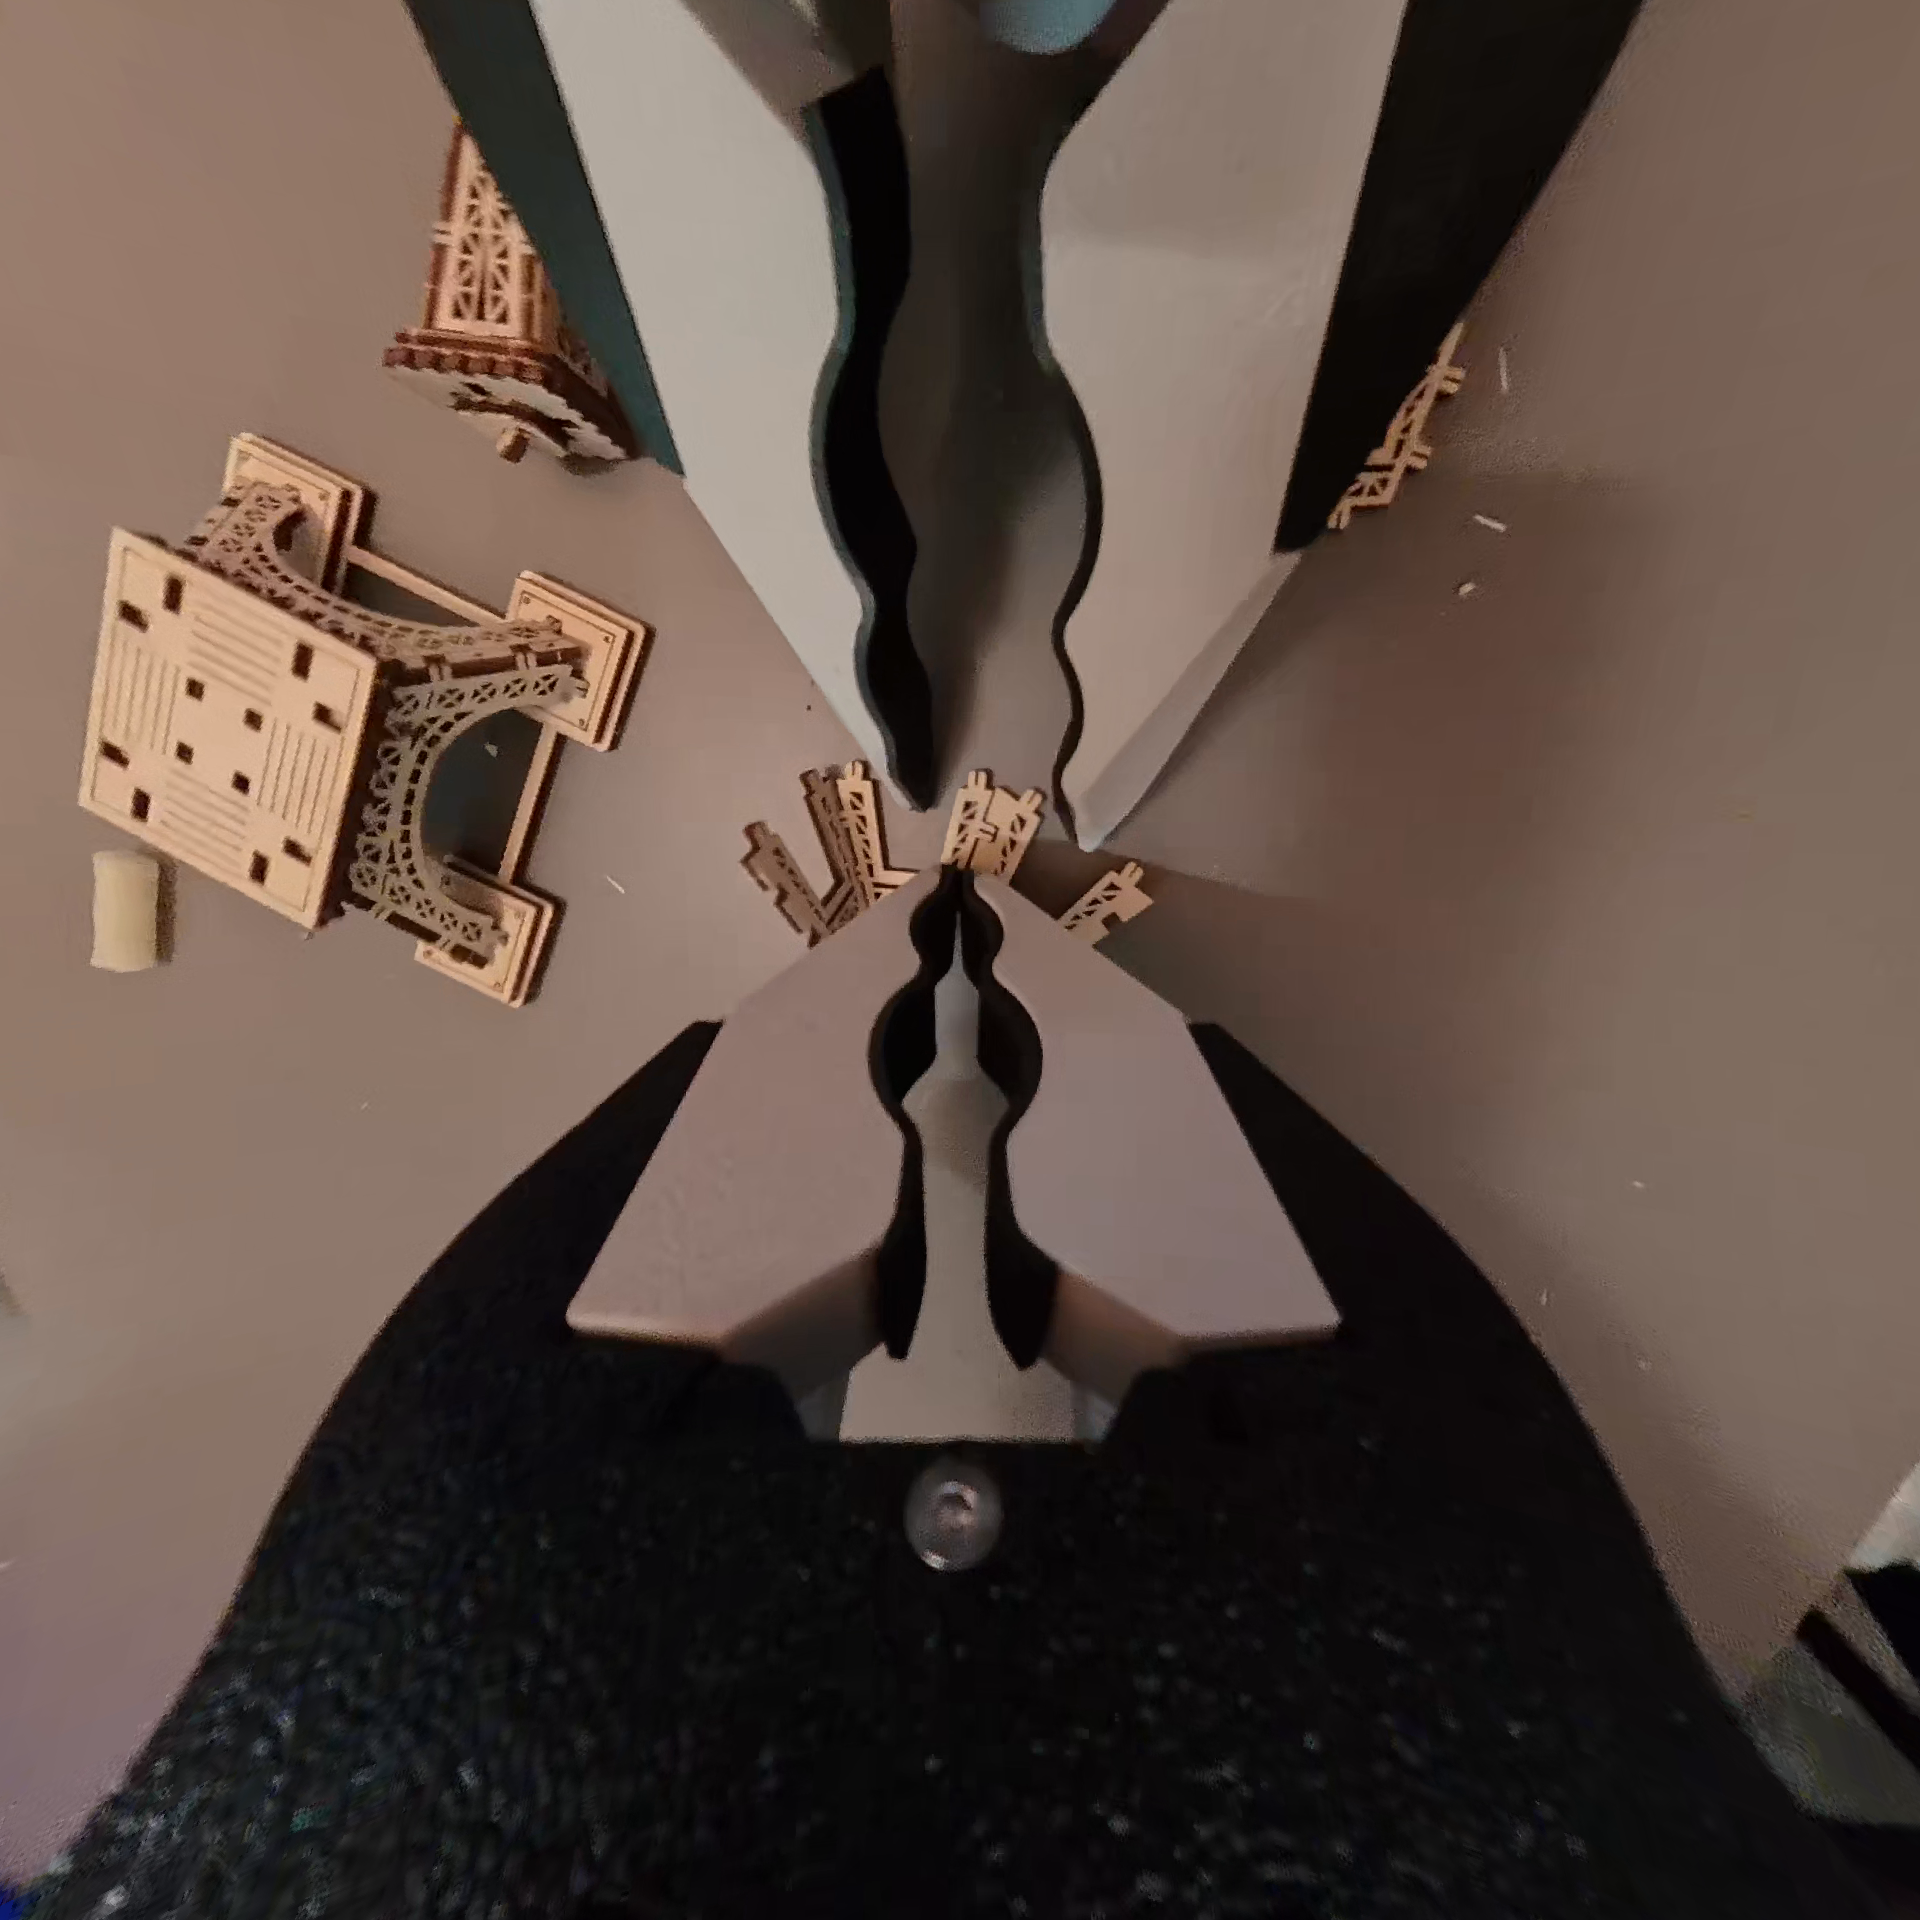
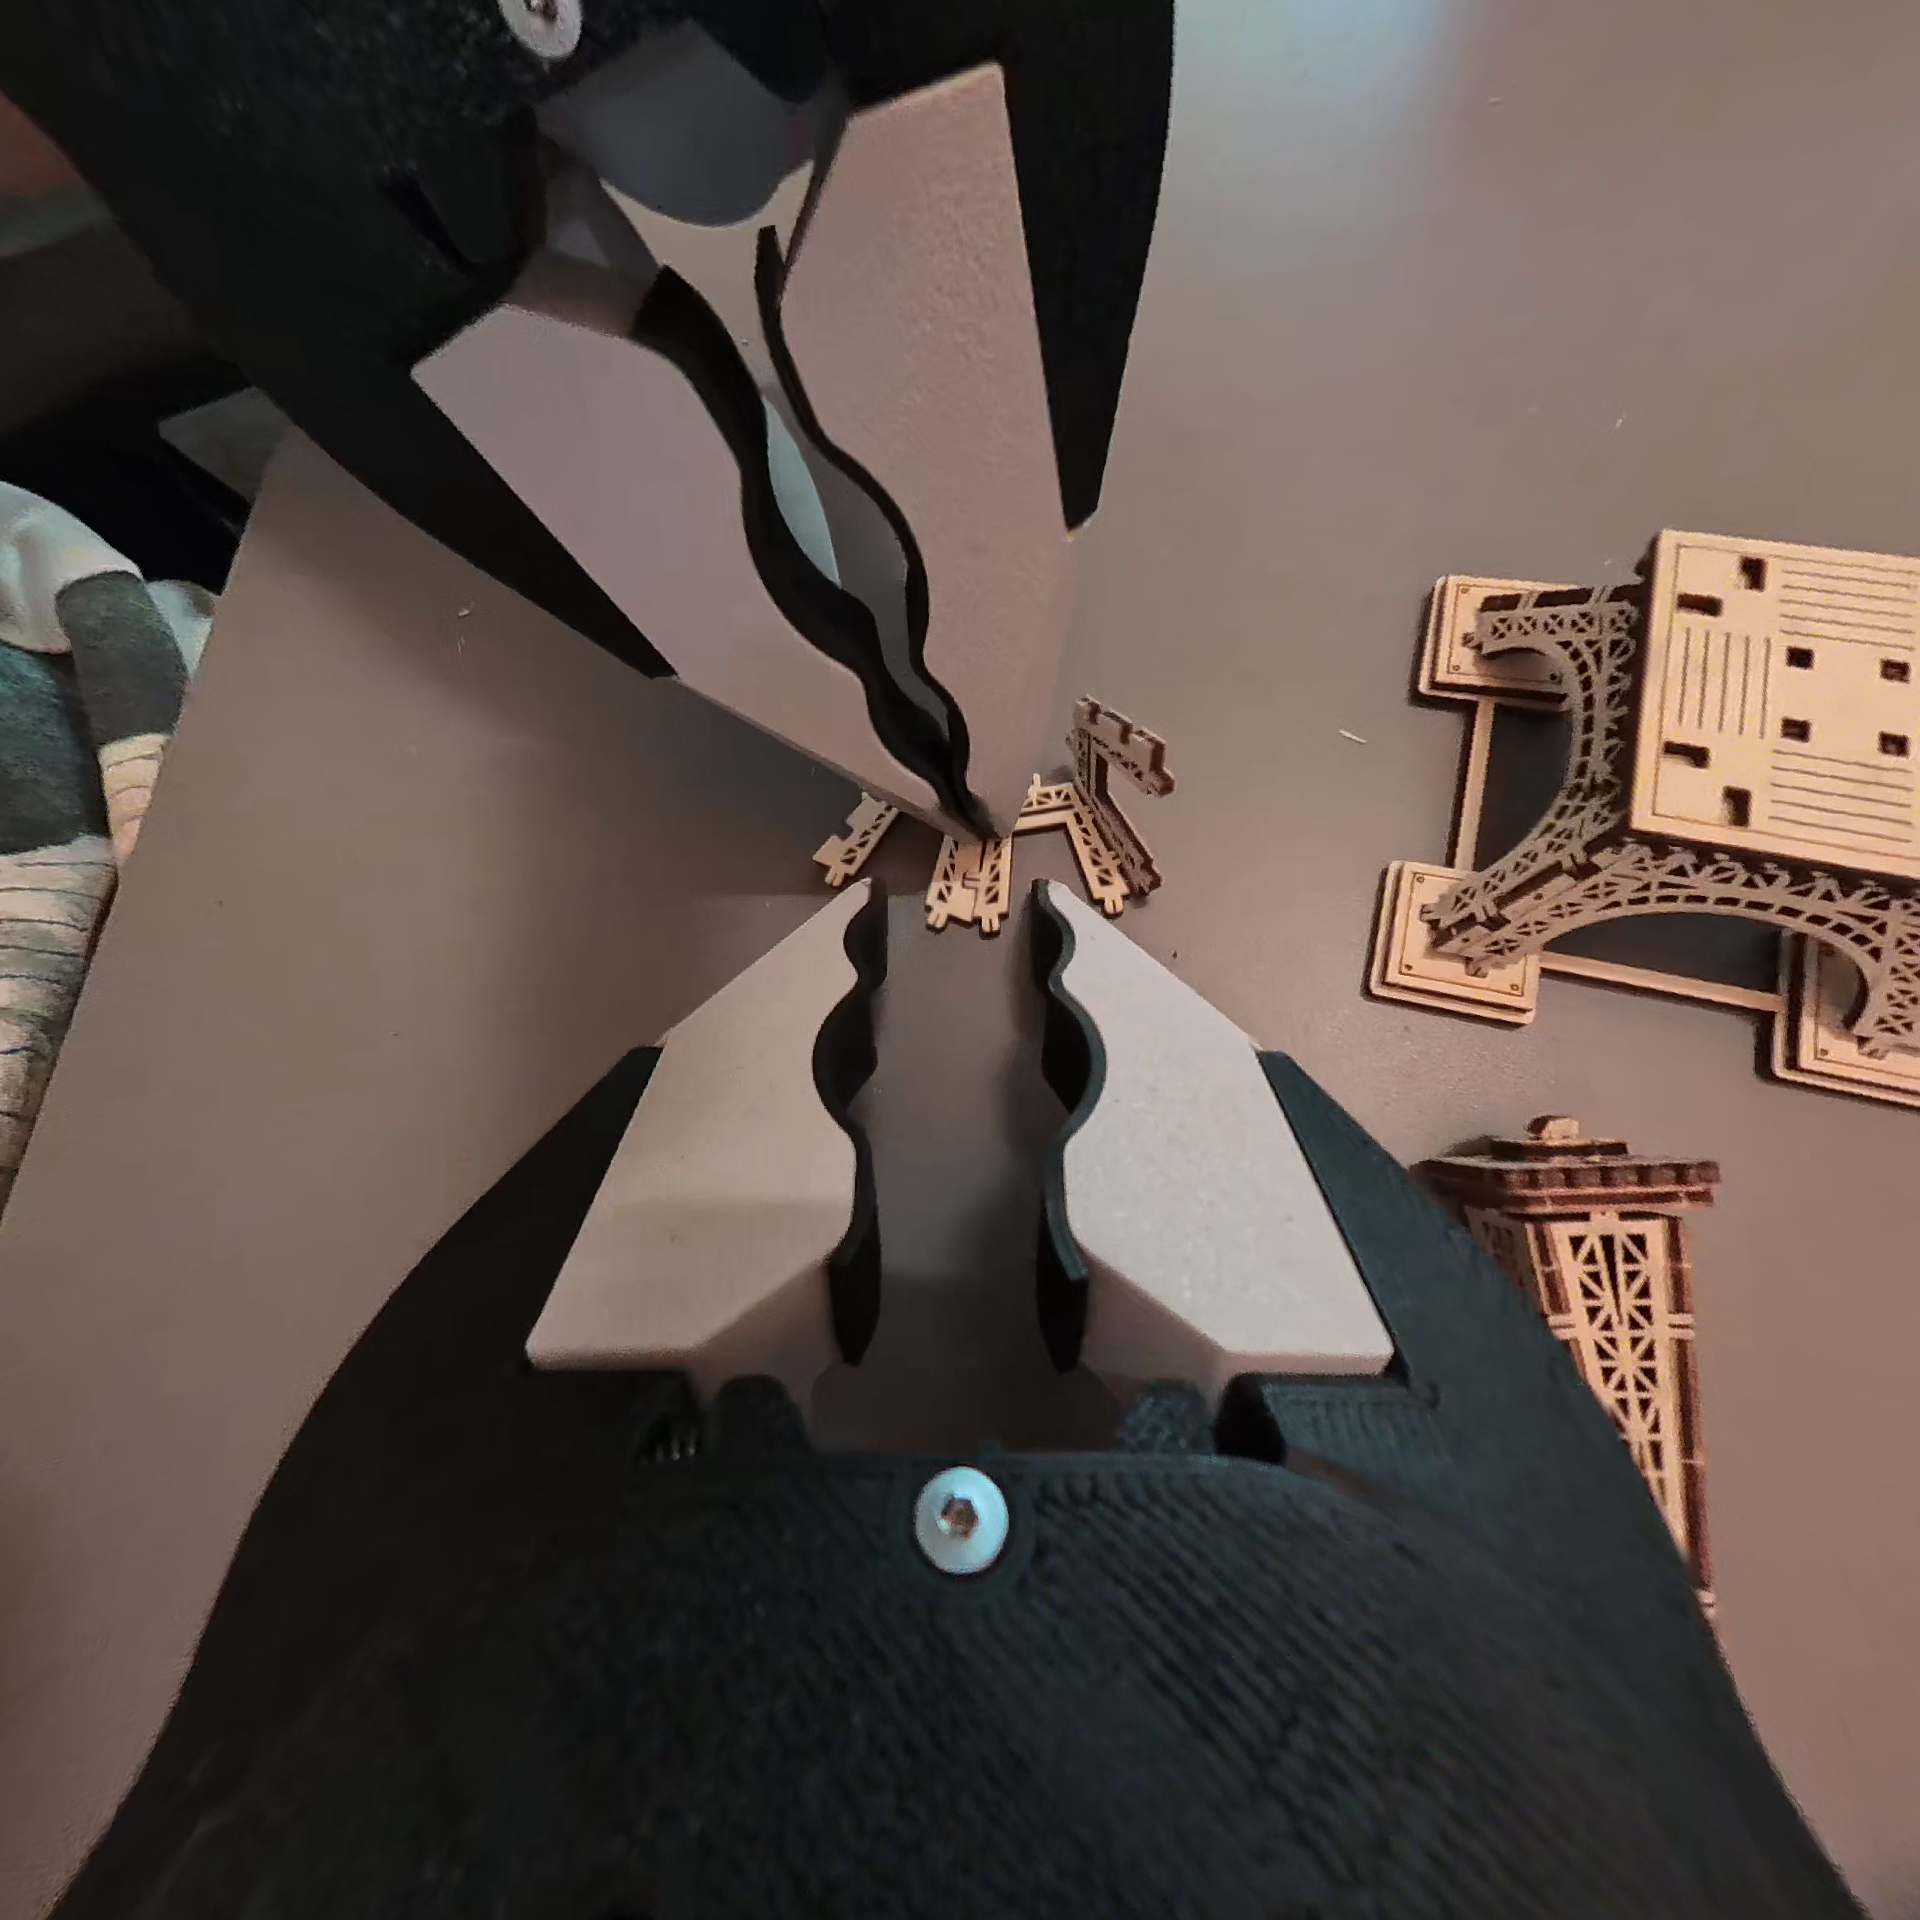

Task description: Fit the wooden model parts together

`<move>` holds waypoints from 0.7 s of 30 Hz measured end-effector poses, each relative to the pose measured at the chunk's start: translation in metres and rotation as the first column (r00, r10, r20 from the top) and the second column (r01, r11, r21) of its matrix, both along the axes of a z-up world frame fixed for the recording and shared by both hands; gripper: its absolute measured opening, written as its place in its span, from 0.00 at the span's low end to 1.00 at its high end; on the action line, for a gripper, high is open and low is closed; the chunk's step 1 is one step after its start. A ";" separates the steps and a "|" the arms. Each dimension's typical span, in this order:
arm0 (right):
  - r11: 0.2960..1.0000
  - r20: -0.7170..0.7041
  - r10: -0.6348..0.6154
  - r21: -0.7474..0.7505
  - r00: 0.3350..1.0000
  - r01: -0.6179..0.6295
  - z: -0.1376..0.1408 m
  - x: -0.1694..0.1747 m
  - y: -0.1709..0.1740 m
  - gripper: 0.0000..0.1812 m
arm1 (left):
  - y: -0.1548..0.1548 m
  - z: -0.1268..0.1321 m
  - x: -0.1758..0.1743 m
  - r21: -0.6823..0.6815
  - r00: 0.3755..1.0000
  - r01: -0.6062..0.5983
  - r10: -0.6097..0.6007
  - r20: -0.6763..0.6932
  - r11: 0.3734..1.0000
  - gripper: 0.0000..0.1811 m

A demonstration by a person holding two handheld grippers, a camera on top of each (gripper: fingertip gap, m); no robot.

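Observation:
My left gripper (image 1: 954,881) is shut on a small wooden lattice piece (image 1: 989,826), held just above the table. In the right wrist view the left gripper (image 2: 975,826) comes in from the upper left and pinches the same lattice piece (image 2: 966,883). My right gripper (image 2: 954,891) is open, with its fingertips on either side of that piece. It comes down from the top in the left wrist view (image 1: 997,816). More loose lattice pieces (image 1: 831,862) (image 2: 1112,810) lie around the held one.
The arched wooden tower base (image 1: 312,717) (image 2: 1714,727) and the tapered upper tower section (image 1: 488,312) (image 2: 1600,1299) lie on the grey-brown table. There is a small cream block (image 1: 125,909) next to the base. Another lattice strip (image 1: 1403,436) lies under the right gripper. Past the table edge there is fabric (image 2: 62,727).

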State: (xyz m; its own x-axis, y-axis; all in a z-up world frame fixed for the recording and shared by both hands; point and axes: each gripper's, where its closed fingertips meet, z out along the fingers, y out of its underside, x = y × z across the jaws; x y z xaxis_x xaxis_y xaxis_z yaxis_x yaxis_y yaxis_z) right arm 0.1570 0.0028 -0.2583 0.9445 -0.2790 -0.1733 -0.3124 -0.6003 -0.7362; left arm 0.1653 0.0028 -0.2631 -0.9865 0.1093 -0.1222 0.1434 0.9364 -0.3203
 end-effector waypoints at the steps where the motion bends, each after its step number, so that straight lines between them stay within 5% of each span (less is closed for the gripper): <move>1: 1.000 0.013 0.002 -0.009 1.000 -0.002 0.000 0.000 0.000 0.15 | 0.000 0.003 -0.001 -0.048 1.000 -0.018 0.017 -0.007 0.999 0.00; 6: 1.000 0.101 0.002 -0.008 0.995 -0.001 0.009 0.002 0.005 0.15 | 0.010 0.048 -0.002 -0.373 0.991 -0.135 0.129 -0.042 0.918 0.00; 10: 0.999 0.153 -0.011 -0.049 0.988 0.018 0.007 0.005 0.008 0.15 | 0.038 0.022 0.003 -0.298 0.990 -0.134 0.140 -0.002 0.945 0.02; 21: 0.993 0.170 -0.089 -0.058 0.981 0.101 -0.003 0.006 0.010 0.11 | 0.019 0.000 -0.011 -0.342 0.993 -0.076 0.040 -0.112 0.937 0.04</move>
